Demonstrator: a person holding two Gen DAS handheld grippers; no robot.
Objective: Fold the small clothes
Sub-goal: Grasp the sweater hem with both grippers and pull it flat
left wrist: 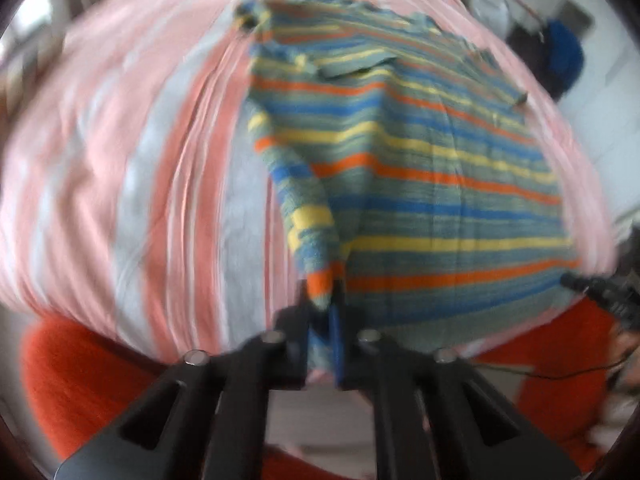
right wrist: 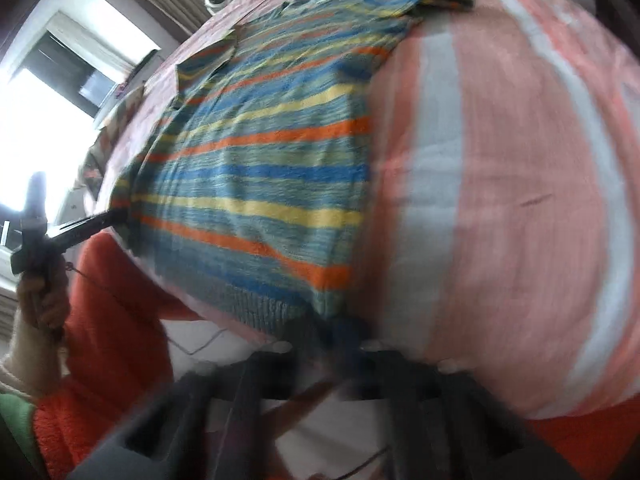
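**Operator:** Striped sweater [left wrist: 432,184] lies spread on the pink-and-white striped bed cover [left wrist: 120,168], with its ribbed hem at the near edge of the bed. I use the sweater as my landmark.

**Monitor:** What does your left tool have?

**Operator:** My left tool [left wrist: 324,304] pinches the cuff end of one sleeve [left wrist: 308,224]; that sleeve runs along the sweater's left side, slightly lifted off the body panel. The jaws are pressed onto the knit.

**Monitor:** And the right tool?

**Operator:** My right tool [right wrist: 328,336] sits at the sweater's hem corner on its right side. That view is smeared by motion blur, so I cannot tell whether the jaws are pressed together or spread, nor whether they hold cloth.

**Monitor:** Can you see one tool from the other camera?

**Operator:** Yes. From the right wrist view, the left tool [right wrist: 112,220] reaches the sweater's far-left edge, gripped by a hand [right wrist: 40,300]. From the left wrist view, the right tool's tip [left wrist: 576,282] shows just beside the hem at the sweater's right.

**Monitor:** Anything else near it?

**Operator:** An orange fleece garment [left wrist: 80,380] on the person shows below the hem, and a window [right wrist: 48,92] lies beyond the sweater's left.
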